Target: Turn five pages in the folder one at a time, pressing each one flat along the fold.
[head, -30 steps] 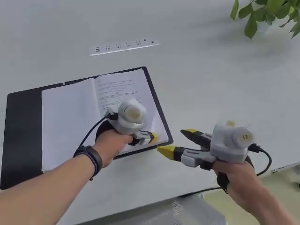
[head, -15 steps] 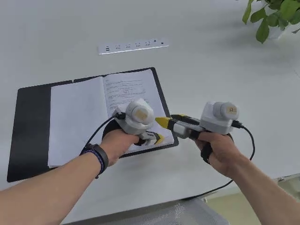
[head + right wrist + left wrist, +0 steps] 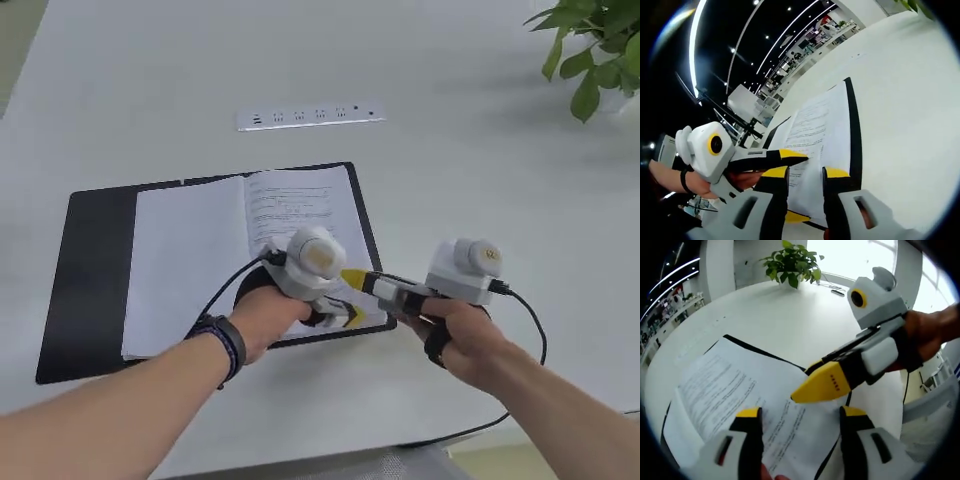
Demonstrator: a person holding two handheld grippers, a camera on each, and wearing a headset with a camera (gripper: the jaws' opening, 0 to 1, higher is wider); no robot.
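The left gripper (image 3: 345, 315) is showing a pale grey shell and black jaws capped in yellow. Just right of the left gripper, the right gripper (image 3: 355, 280) is showing the same colours. A black cable (image 3: 228, 278) is looping back from the left gripper towards a dark wristband (image 3: 222, 340) that the person is wearing behind it. A second black cable (image 3: 541, 330) is trailing well right of the left gripper.

Left gripper (image 3: 800, 413) gapes wide, while right gripper (image 3: 806, 173), jaws narrowly parted, points across its tips.
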